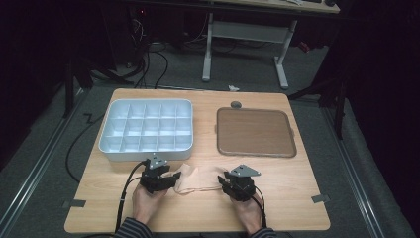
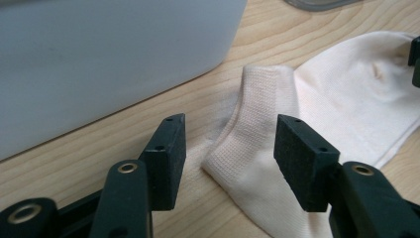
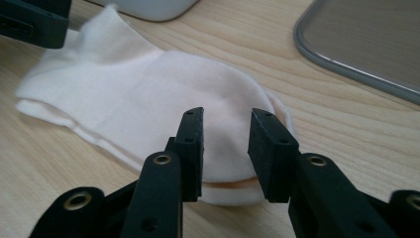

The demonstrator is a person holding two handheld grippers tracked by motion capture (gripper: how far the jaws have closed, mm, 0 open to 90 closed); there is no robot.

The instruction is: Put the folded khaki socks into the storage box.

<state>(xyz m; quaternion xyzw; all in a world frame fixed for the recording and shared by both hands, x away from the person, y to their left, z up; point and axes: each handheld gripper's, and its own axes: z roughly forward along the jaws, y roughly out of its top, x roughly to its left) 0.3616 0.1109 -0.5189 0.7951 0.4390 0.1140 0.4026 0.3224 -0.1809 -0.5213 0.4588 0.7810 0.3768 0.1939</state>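
Observation:
A pale cream sock (image 1: 195, 178) lies flat on the wooden table near its front edge, between my two grippers. My left gripper (image 1: 173, 179) sits at the sock's left end. In the left gripper view its jaws (image 2: 230, 148) stand apart on either side of the ribbed cuff (image 2: 257, 114), and the pads do not press on it. My right gripper (image 1: 221, 181) is at the sock's right end. In the right gripper view its jaws (image 3: 226, 144) stand a little apart over the rounded toe of the sock (image 3: 148, 94), with a gap showing between the pads.
A white organiser box (image 1: 143, 152) with several compartments stands just behind the left gripper, its wall close by (image 2: 99, 59). A brown tray (image 1: 255, 131) with a grey rim lies at the back right (image 3: 366, 39). A person's hands hold both grippers from the front edge.

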